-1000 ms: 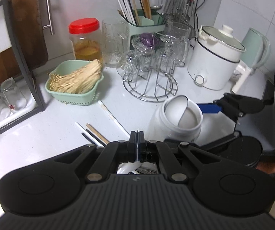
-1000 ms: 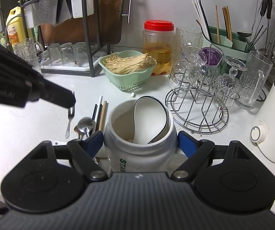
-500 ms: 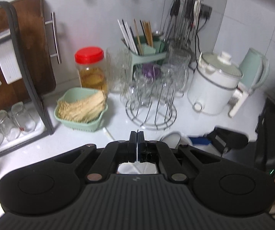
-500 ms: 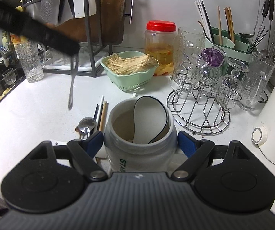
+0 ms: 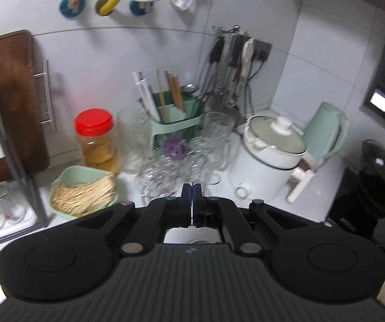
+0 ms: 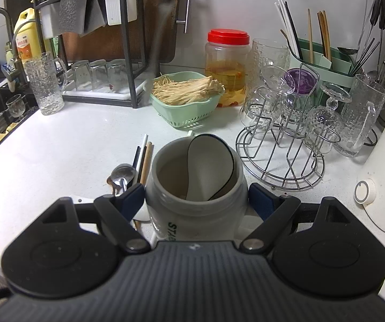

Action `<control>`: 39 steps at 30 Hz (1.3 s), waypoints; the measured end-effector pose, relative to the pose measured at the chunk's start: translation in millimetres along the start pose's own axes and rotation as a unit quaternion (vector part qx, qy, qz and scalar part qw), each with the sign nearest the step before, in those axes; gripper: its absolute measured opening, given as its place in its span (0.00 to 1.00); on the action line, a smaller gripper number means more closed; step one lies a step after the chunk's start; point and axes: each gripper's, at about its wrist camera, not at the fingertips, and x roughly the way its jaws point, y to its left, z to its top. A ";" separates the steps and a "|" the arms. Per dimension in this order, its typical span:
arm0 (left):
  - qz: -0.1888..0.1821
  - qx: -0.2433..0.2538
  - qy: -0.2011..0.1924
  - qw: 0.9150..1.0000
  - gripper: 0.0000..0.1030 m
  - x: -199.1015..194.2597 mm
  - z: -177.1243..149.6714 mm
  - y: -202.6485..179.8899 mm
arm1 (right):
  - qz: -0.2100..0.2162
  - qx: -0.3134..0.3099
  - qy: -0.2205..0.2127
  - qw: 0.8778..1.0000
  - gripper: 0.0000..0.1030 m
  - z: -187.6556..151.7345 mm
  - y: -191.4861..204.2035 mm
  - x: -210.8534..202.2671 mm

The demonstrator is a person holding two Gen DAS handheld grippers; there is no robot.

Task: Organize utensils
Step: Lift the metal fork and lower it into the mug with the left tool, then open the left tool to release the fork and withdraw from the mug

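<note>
The right hand-held gripper (image 6: 195, 197) hugs a white jar (image 6: 195, 187) from both sides, its blue pads pressed on the jar's wall. The jar stands upright on the white bench (image 6: 71, 145). Inside it leans a big white spoon (image 6: 210, 166) with a dark rim.

Just left of the jar, some utensils lie flat on the bench: a metal spoon (image 6: 122, 175) and a few chopsticks (image 6: 143, 158), white, black and wooden, side by side.

The left hand-held gripper (image 5: 192, 204) is closed tight, its two fingers pressed together with only a thin bright sliver between them. What that sliver is cannot be told from the blurry left view. It hangs high above the bench and looks toward the green utensil holder (image 5: 176, 118) by the wall, where more chopsticks stand upright.

A green basket (image 6: 185, 107) and a jar with a red lid (image 6: 227, 67) sit further back.
</note>
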 end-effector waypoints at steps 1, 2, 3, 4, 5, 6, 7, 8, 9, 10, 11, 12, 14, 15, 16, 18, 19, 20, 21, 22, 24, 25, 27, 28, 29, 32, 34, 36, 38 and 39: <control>-0.007 -0.001 0.000 1.000 0.01 1.4 1.4 -2.8 | 0.000 -0.001 0.000 1.000 0.84 0.1 0.4 -0.1; -0.013 0.000 0.001 1.000 0.01 2.7 2.7 -6.1 | 0.000 -0.001 0.000 1.000 0.84 0.3 0.5 0.0; -0.017 -0.001 0.002 1.000 0.01 3.6 3.9 -8.9 | 0.001 -0.001 0.000 1.000 0.84 0.2 0.4 0.2; -0.025 -0.002 0.002 1.000 0.01 3.9 5.0 -11.4 | 0.001 -0.002 0.000 1.000 0.84 0.2 0.4 0.2; -0.031 -0.003 0.002 1.000 0.01 2.9 6.0 -14.1 | 0.001 -0.003 0.000 1.000 0.84 0.1 0.5 0.2; -0.034 -0.001 0.001 0.999 0.00 2.1 7.1 -16.6 | 0.002 -0.004 0.000 1.000 0.84 0.2 0.5 0.2; -0.037 0.001 0.000 0.999 0.00 1.2 8.0 -18.9 | 0.002 -0.004 0.000 1.000 0.84 0.2 0.4 0.1; -0.040 0.003 0.000 0.999 0.01 0.8 9.0 -21.7 | 0.003 -0.004 0.000 1.000 0.84 0.0 0.2 0.0; -0.043 0.001 0.000 0.999 0.01 0.1 10.3 -23.1 | 0.003 -0.005 0.000 1.000 0.84 0.1 0.1 0.2; -0.044 -0.003 0.000 0.999 0.00 -0.8 11.8 -24.0 | 0.003 -0.005 0.000 1.000 0.84 0.1 0.2 0.2; -0.047 -0.007 -0.001 0.999 0.01 -1.4 13.5 -24.5 | 0.003 -0.005 0.001 1.000 0.84 0.3 0.0 0.5; -0.053 -0.013 -0.002 0.999 0.01 -2.1 14.4 -24.3 | 0.003 -0.005 0.001 1.000 0.84 0.3 0.0 0.5; -0.063 -0.021 0.002 0.998 0.01 -0.7 14.2 -24.4 | 0.003 -0.005 0.000 1.000 0.84 0.3 0.0 0.5; -0.062 -0.019 0.005 0.998 0.01 1.1 12.7 -25.2 | 0.003 -0.005 0.000 1.000 0.84 0.2 0.0 0.5; -0.059 -0.019 0.009 0.998 0.01 3.6 10.4 -25.2 | 0.003 -0.005 0.000 1.000 0.84 0.2 0.0 0.5; -0.060 -0.029 0.024 0.997 0.00 10.6 5.1 -22.2 | 0.003 -0.005 0.000 1.000 0.84 0.2 -0.1 0.5; -0.064 -0.035 0.030 0.997 0.01 14.3 1.5 -19.6 | 0.003 -0.004 0.000 1.000 0.84 0.1 0.2 0.4; -0.066 -0.042 0.035 0.996 0.01 18.2 -3.1 -15.9 | 0.003 -0.004 0.000 1.000 0.84 0.0 0.3 0.2; -0.060 -0.046 0.041 0.996 0.01 22.4 -7.5 -13.1 | 0.003 -0.004 -0.001 1.000 0.84 -0.1 0.0 0.1; -0.057 -0.048 0.047 0.996 0.00 26.0 -11.2 -10.6 | 0.003 -0.004 -0.001 1.000 0.84 -0.1 0.1 0.0; -0.058 -0.065 0.062 0.994 0.00 34.2 -18.7 -2.9 | 0.003 -0.003 -0.001 1.000 0.84 -0.3 0.0 0.0; -0.057 -0.069 0.067 0.994 0.01 36.8 -21.9 -0.2 | 0.003 -0.003 -0.002 1.000 0.84 -0.3 0.0 0.0; -0.052 -0.072 0.079 0.993 0.00 42.4 -28.4 4.2 | 0.004 -0.002 -0.003 1.000 0.84 -0.9 -0.2 0.0; -0.050 -0.073 0.085 0.992 0.00 45.2 -30.9 5.6 | 0.004 -0.002 -0.003 1.000 0.84 -1.2 -0.2 -0.1; -0.048 -0.073 0.092 0.992 0.00 48.5 -33.2 7.2 | 0.004 -0.002 -0.004 1.000 0.84 -1.2 -0.1 -0.1; -0.041 -0.069 0.115 0.990 0.01 57.2 -39.1 8.8 | 0.004 -0.001 -0.004 1.000 0.84 -1.2 -0.5 -0.1; -0.044 -0.068 0.134 0.988 0.01 63.3 -42.3 8.3 | 0.003 0.000 -0.004 1.000 0.84 -1.0 -0.7 0.0; -0.043 -0.067 0.147 0.986 0.01 68.5 -44.4 7.6 | 0.001 0.000 -0.004 1.000 0.84 -0.8 0.1 0.0; -0.041 -0.067 0.156 0.985 0.01 72.1 -45.7 7.3 | -0.002 0.000 -0.004 1.000 0.84 -1.1 1.4 0.0; -0.040 -0.066 0.161 0.984 0.01 73.7 -46.5 7.1 | -0.003 0.001 -0.004 1.000 0.84 -1.0 1.5 0.1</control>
